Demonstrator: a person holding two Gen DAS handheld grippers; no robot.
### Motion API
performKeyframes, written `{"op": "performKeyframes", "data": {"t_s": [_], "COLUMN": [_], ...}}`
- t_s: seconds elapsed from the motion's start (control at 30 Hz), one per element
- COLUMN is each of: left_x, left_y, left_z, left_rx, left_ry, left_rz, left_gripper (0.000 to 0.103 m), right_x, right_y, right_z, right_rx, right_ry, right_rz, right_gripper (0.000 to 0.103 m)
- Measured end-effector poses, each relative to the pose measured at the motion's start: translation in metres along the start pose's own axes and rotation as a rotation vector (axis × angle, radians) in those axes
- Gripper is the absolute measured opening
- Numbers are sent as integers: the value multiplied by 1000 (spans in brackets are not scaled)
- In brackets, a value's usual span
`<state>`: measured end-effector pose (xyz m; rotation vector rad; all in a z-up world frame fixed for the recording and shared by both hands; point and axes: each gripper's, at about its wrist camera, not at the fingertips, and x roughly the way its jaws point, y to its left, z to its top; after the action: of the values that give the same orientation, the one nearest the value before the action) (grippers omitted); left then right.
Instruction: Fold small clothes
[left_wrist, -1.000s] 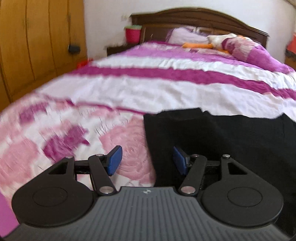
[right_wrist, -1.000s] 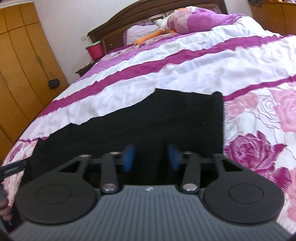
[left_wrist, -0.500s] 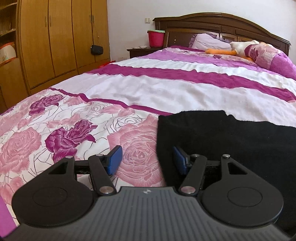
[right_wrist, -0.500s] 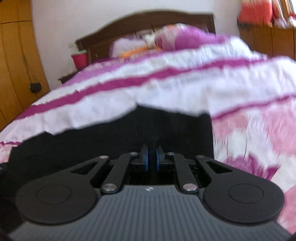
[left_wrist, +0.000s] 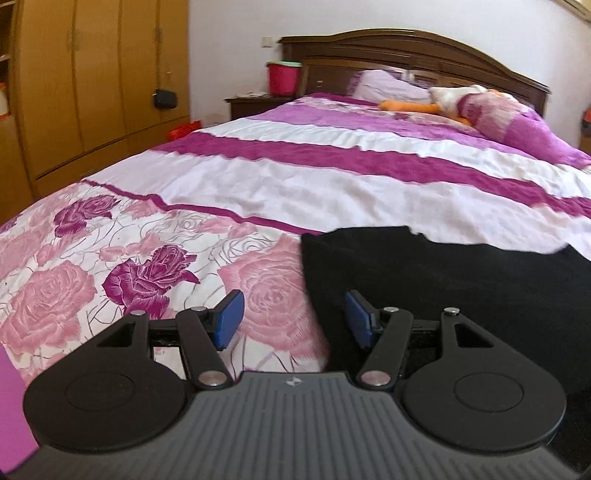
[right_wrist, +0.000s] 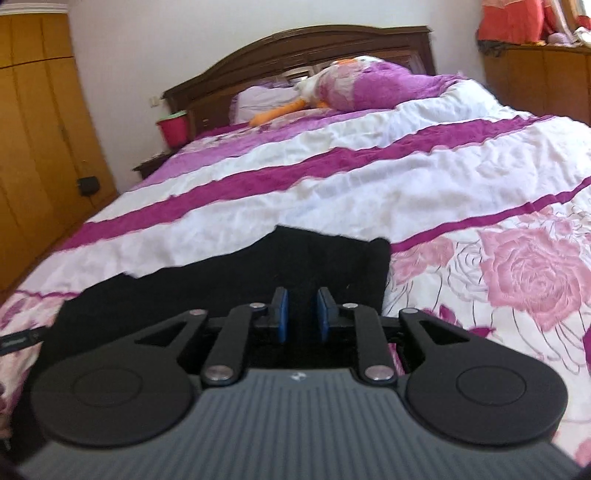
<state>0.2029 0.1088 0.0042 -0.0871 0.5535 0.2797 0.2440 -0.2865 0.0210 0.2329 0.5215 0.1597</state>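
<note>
I count one black garment (left_wrist: 461, 280) near me on one bed (left_wrist: 332, 184), my two grippers, left (left_wrist: 293, 319) and right (right_wrist: 302, 314), one red bucket (left_wrist: 283, 77) far left, one orange-beaked stuffed duck (left_wrist: 436, 99), one wooden wardrobe (left_wrist: 92, 74).

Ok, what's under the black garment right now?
The black garment lies flat on the floral bedspread, whose roses and stripes show all around it. Whatever sits directly beneath the cloth is covered, so nothing else can be confirmed.

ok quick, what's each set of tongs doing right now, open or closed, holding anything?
Left tongs: wide open, empty, straddling the left edge of the black garment.
Right tongs: partly open with a narrow gap, nothing visibly gripped, over the garment.
</note>
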Motion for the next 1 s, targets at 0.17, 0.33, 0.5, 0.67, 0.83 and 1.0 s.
{"op": "performKeyframes", "data": {"t_s": [0.17, 0.33, 0.5, 0.67, 0.83, 1.0], "left_x": [-10, -11, -26, -52, -83, -111], "left_y": [-7, -6, 3, 16, 30, 39], "left_z": [-17, -34, -31, -35, -44, -54], "left_rx": [61, 50, 34, 29, 42, 15], "left_ry": [25, 27, 28, 44, 57, 91], "left_rz": [-18, -26, -20, -19, -44, -83], "left_gripper": [66, 67, 67, 67, 67, 67], "right_x": [5, 14, 3, -25, -62, -98], "right_y": [7, -2, -5, -3, -5, -6], "right_z": [-23, -38, -36, -37, -46, -62], "right_rx": [-97, -72, -25, 3, 49, 53], "right_ry": [74, 52, 37, 21, 35, 36], "right_rz": [-22, -28, -53, -82, -78, -68], "right_gripper": [21, 25, 27, 29, 30, 30]}}
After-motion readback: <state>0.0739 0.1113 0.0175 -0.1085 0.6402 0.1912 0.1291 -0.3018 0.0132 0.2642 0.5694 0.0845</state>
